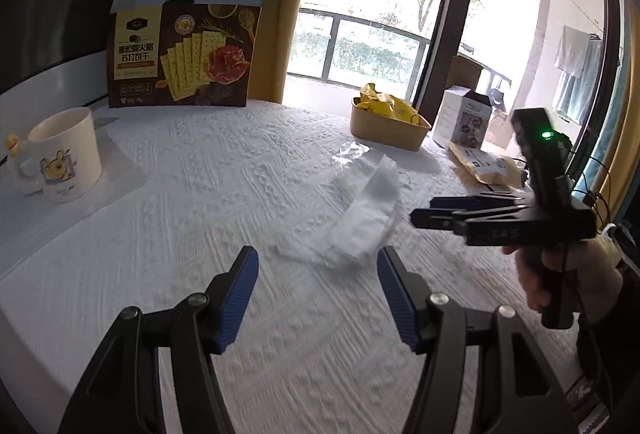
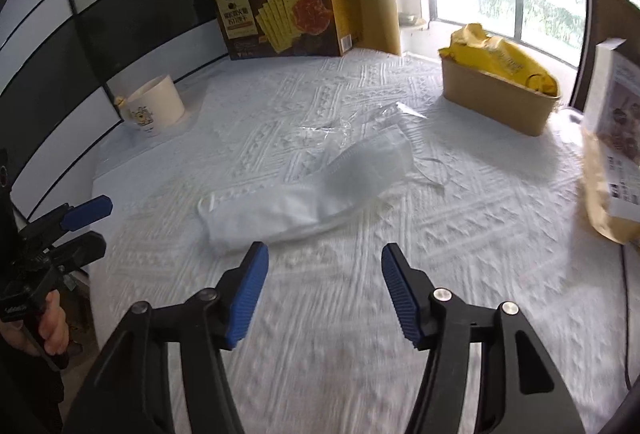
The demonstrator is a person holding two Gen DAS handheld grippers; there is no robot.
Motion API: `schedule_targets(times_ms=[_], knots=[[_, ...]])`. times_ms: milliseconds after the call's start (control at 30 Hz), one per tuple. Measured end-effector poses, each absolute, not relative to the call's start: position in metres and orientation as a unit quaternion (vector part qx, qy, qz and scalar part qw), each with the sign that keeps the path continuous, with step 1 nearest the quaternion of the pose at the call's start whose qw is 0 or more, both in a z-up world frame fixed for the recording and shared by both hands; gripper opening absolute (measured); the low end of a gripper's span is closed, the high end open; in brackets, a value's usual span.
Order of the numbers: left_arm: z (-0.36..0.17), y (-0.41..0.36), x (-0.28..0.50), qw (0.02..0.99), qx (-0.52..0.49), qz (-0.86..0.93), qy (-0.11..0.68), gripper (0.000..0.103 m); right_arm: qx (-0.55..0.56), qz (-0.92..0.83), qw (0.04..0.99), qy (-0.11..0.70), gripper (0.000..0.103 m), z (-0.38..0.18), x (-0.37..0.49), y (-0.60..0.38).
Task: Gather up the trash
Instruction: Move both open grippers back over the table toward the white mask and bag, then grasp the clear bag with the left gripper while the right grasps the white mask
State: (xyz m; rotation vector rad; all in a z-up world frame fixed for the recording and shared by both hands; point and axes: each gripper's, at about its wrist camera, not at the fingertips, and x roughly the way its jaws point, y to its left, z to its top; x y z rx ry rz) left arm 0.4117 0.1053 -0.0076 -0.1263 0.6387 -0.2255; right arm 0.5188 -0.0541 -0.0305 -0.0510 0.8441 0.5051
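Two hand-held grippers close in on litter on a table dressed in a white embossed tablecloth (image 2: 460, 234). The right gripper (image 2: 324, 282) hangs with its blue-padded jaws spread wide and empty, just short of a crumpled white tissue partly sheathed in a clear plastic wrapper (image 2: 304, 194) lying flat mid-table; a second scrap of clear film (image 2: 360, 122) lies just beyond it. The left gripper (image 1: 318, 284) is likewise parted and holding nothing, with the same white wad (image 1: 360, 218) near its right pad. Farther back, a tan paper tray (image 2: 496, 102) holds a crumpled yellow snack bag (image 2: 500, 58), apparently the collection point. A white cartoon mug (image 1: 66, 154) stands at the left, a dark cracker box (image 1: 184, 54) with open flaps at the rear, and a kraft pouch (image 2: 604, 194) and a white carton (image 1: 460, 114) at the right edge. The step in hand looks to be the first grasp. Thin, limp material calls for jaws lowered until the pads nearly touch the cloth, straddling the thickest fold and closing on tissue and film together, without pinching the tablecloth.
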Motion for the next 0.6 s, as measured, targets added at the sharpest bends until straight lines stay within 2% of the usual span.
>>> schedule_targets(times_ms=[467, 533, 567, 600], knots=[[-0.023, 0.127, 0.462, 0.928, -0.114, -0.1, 0.341, 0.062, -0.041, 0.183, 0.887, 0.421, 0.057, -0.05, 0.584, -0.022], [-0.024, 0.126, 0.464, 0.928, -0.113, -0.102, 0.341, 0.062, -0.049, 0.179, 0.889, 0.42, 0.038, -0.05, 0.584, -0.02], [-0.024, 0.124, 0.465, 0.927, -0.114, -0.103, 0.342, 0.062, -0.059, 0.177, 0.889, 0.417, 0.02, -0.049, 0.584, -0.019], [-0.024, 0.122, 0.468, 0.926, -0.112, -0.104, 0.345, 0.062, -0.059, 0.186, 0.887, 0.418, 0.006, -0.049, 0.583, -0.018]])
